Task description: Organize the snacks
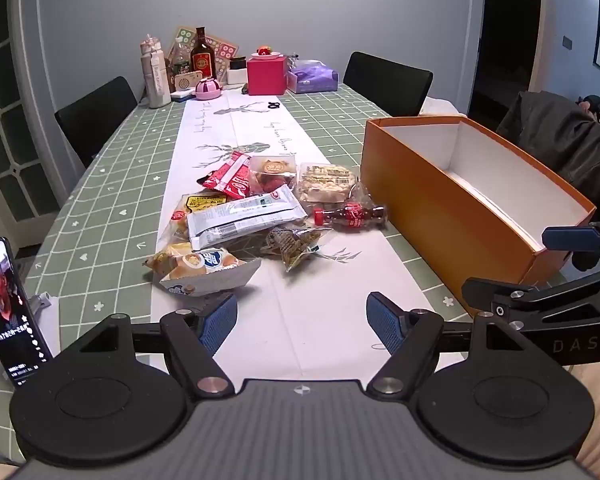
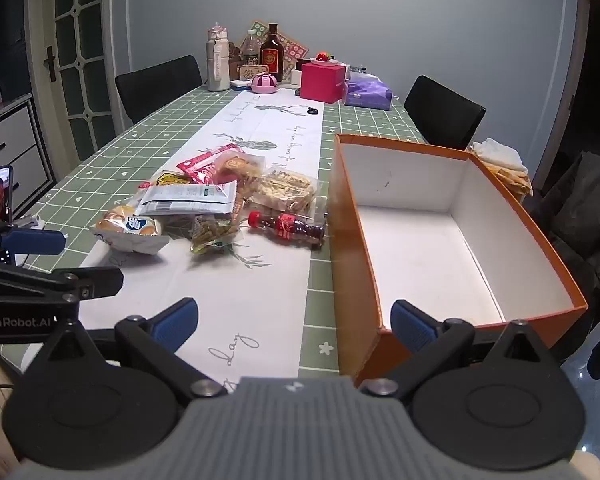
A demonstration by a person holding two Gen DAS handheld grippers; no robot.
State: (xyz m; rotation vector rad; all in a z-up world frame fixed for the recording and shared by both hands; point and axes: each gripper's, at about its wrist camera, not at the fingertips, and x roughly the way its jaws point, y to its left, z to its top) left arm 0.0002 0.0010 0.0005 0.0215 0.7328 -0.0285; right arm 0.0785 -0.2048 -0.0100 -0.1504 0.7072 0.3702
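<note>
A pile of snack packets (image 1: 240, 208) lies on the white table runner, also in the right wrist view (image 2: 204, 204). A small cola bottle (image 1: 350, 214) lies on its side beside the pile, close to the orange box (image 1: 452, 208); it also shows in the right wrist view (image 2: 288, 229). The orange box (image 2: 348, 264) is open with a white, empty inside. My left gripper (image 1: 302, 326) is open and empty, above the runner short of the pile. My right gripper (image 2: 294, 324) is open and empty, straddling the box's near left corner.
A phone (image 1: 8, 312) playing a video stands at the near left table edge. Bottles (image 1: 202, 56), a pink box (image 1: 266, 74) and a purple tissue pack (image 1: 312, 78) crowd the far end. Black chairs (image 1: 96, 120) flank the table. A dark jacket (image 1: 568, 148) hangs at right.
</note>
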